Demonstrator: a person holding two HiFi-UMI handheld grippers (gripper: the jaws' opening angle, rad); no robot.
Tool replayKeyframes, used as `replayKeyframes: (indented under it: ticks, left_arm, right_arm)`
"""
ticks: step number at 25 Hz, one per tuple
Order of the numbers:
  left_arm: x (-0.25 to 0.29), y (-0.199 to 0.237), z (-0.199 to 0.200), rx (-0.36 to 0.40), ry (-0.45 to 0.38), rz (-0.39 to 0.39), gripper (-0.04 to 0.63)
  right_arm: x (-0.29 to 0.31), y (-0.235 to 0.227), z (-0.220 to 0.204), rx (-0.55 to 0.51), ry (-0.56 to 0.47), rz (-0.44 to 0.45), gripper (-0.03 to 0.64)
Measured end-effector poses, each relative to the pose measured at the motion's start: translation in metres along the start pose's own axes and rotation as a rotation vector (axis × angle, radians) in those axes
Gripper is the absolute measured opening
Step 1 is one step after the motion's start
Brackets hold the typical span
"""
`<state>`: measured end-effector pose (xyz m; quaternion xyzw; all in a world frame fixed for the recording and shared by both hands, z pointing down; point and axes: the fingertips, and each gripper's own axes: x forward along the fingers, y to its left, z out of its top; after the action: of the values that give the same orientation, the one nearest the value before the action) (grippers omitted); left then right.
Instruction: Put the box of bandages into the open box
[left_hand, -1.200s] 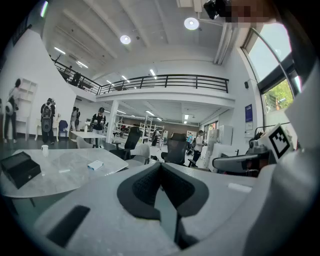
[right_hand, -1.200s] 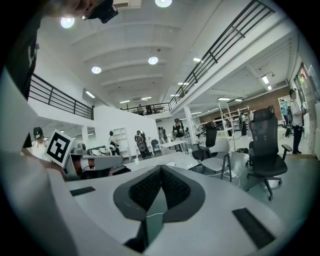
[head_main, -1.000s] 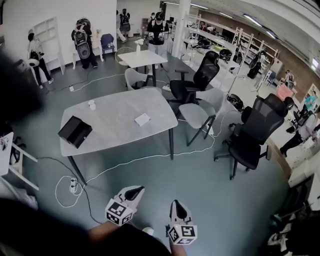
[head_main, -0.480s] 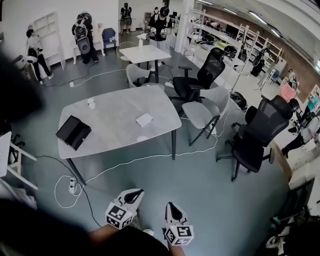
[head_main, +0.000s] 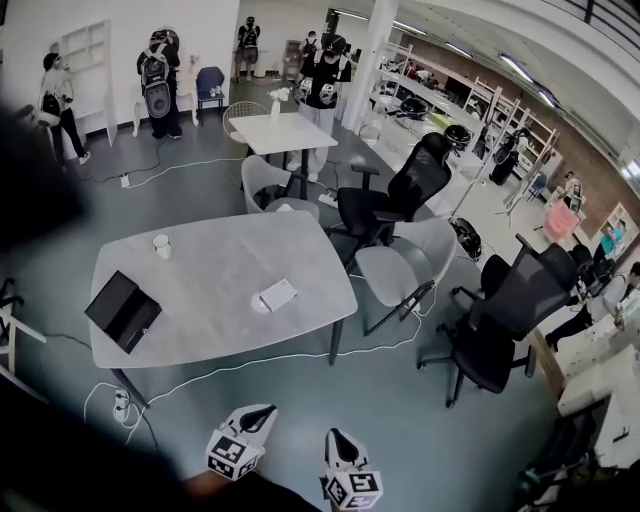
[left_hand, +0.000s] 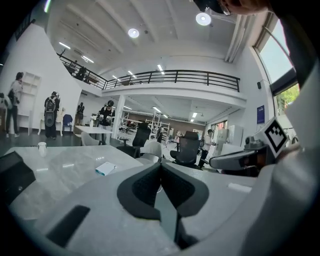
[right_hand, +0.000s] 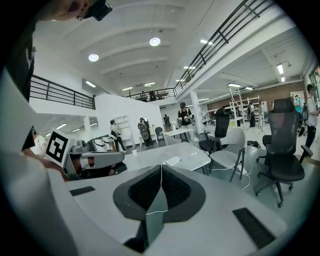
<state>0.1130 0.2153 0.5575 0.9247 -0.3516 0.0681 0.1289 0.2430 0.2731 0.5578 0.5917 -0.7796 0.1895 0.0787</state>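
Box of bandages (head_main: 278, 295): flat on the table (head_main: 220, 270), near the edge on the side of the grey chair (head_main: 398, 268); well apart from both grippers.
Open box (head_main: 122, 311): black, at the other end of the same table, close to the near left corner; opening seems to face up, depth not possible to tell.
Left gripper (head_main: 266, 409): jaws together, nothing between them; held low, well short of the table.
Right gripper (head_main: 331, 435): jaws together as well, empty; just beside the left one.
Handling (a judgement): probably light, thin cardboard; stiff enough to lift, but easy to dent under a hard squeeze; likely smooth, so may slide on the table top when pushed.
Where to take hold: best across the two long sides, near the middle; lies flat and low, so perhaps easier after drawing it a little over the table edge.
Edges: bandage box near the table edge, so a careless push could send it to the floor; open box also close to its own edge.
Open room: table top between the two boxes bare; only a white cup (head_main: 162, 243) at the far side, out of the way.
Surroundings: grey chair and black office chair (head_main: 495, 320) to the right of the table; near side of the table looks free for coming close.
Step in hand: approach only, no grasp yet.
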Motion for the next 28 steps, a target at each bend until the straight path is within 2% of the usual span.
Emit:
replayKeyframes:
  ticks: [6, 11, 16, 22, 28]
  left_arm:
    - [0.044, 0.071, 0.032, 0.024, 0.0, 0.003, 0.015]
    - [0.077, 0.124, 0.041, 0.031, 0.026, -0.013, 0.017]
    - [0.101, 0.158, 0.041, 0.048, 0.062, -0.033, 0.015]
    - [0.129, 0.189, 0.032, 0.009, 0.091, 0.012, 0.015]
    - [0.178, 0.229, 0.029, -0.014, 0.12, 0.099, 0.017]
  right_arm:
    - [0.087, -0.016, 0.052, -0.021, -0.001, -0.038, 0.014]
    - [0.151, -0.021, 0.069, 0.0, 0.02, -0.044, 0.014]
    - [0.191, -0.023, 0.073, 0.021, 0.036, -0.042, 0.014]
    - [0.237, -0.045, 0.074, 0.038, 0.067, -0.021, 0.014]
    - [0.313, -0.073, 0.093, 0.011, 0.076, 0.076, 0.014]
